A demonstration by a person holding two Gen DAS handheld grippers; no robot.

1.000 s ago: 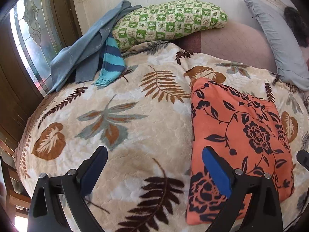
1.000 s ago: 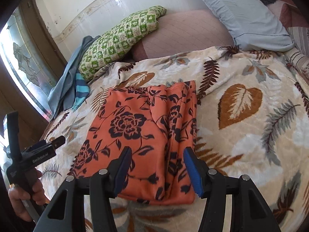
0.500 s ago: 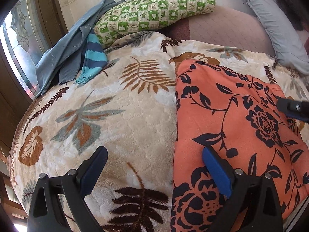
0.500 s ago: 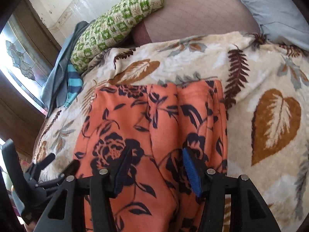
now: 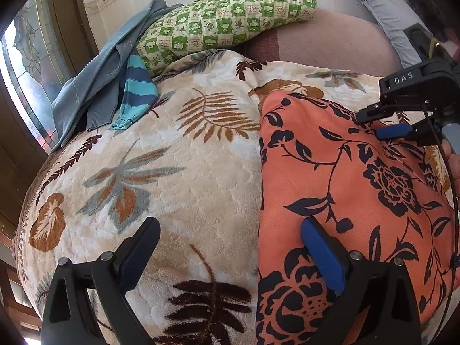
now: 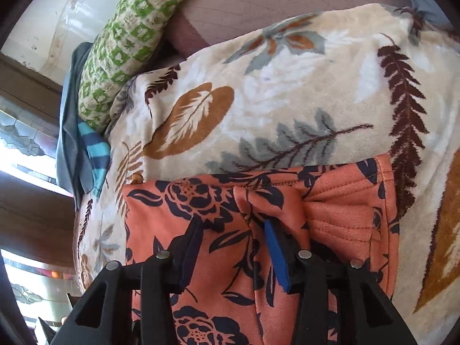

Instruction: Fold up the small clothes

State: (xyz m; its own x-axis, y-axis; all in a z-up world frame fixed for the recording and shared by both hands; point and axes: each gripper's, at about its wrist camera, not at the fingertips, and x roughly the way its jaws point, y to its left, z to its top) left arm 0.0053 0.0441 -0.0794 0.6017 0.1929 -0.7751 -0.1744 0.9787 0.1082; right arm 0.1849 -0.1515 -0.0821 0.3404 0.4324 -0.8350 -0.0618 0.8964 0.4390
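Orange floral cloth, the garment (image 5: 345, 189) being folded, lies flat on the leaf-print blanket (image 5: 178, 178), filling the lower right of the left wrist view. The right gripper (image 6: 233, 227) presses down near its gathered waistband (likely to pinch that far edge), its jaws having just been closing around the fabric but not yet pinching it. The left gripper (image 5: 230, 238) hangs wide open over the near left edge, holding nothing, probably to take that side next.

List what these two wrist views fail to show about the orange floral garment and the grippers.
- Orange floral garment: its near hem is cut off by the bottom edge in both views, behind the gripper bodies.
- Right gripper: jaws have just been closing over the garment's waistband; whether the pads already press the cloth cannot be told.
- Left gripper: open, and its far jaw hides some cloth.
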